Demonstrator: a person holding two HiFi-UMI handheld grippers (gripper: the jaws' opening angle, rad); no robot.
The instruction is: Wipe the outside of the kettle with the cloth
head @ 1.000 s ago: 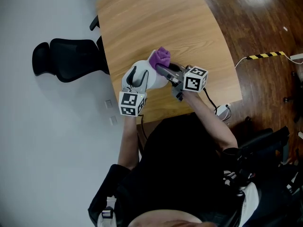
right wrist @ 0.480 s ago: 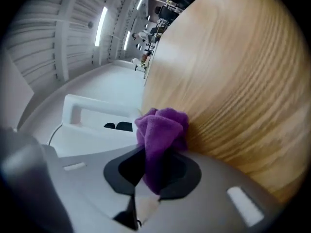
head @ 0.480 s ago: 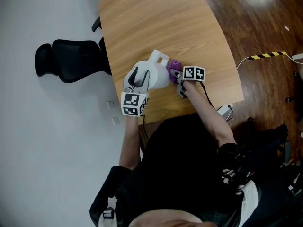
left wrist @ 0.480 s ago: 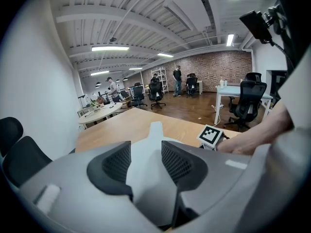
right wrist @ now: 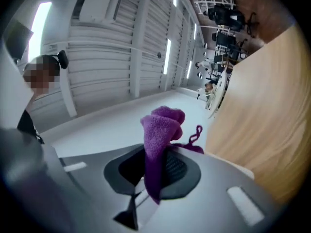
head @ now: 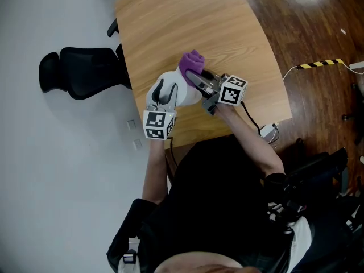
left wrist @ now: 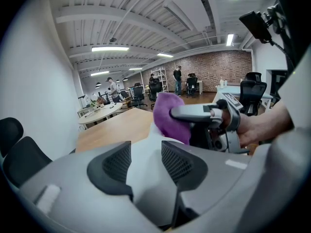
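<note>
Wood-grain table top (head: 187,21) fills the upper middle of the head view. The white kettle (head: 181,93) stands close to the table's near-left corner. The left gripper (head: 163,97) comes at it from 7 o'clock and the right gripper (head: 194,79) from 4 o'clock. The purple cloth (head: 191,63) bunches at the kettle's 1 o'clock side, over its top. The table's left edge lies just beside the kettle at 9 o'clock and the near edge close at 6 o'clock. Bare wood stretches wide from 12 to 3 o'clock. A black chair (head: 79,70) sits off the table at 9 o'clock, on pale floor.

What the head view cannot settle, the left gripper view does. The left gripper (left wrist: 146,166) is clenched on the kettle (left wrist: 146,147), with white plastic filling the gap between its dark pads. Past the kettle at 1 o'clock the right gripper (left wrist: 197,113) pushes the cloth (left wrist: 167,118) against the kettle's top. Only this view shows the long room behind, with desks, chairs and standing people far off.

Only the right gripper view shows its own grip. The right gripper (right wrist: 154,171) is clamped on the cloth (right wrist: 159,135), and a fold stands up out of the jaws. Table wood (right wrist: 262,110) runs along 3 o'clock.
</note>
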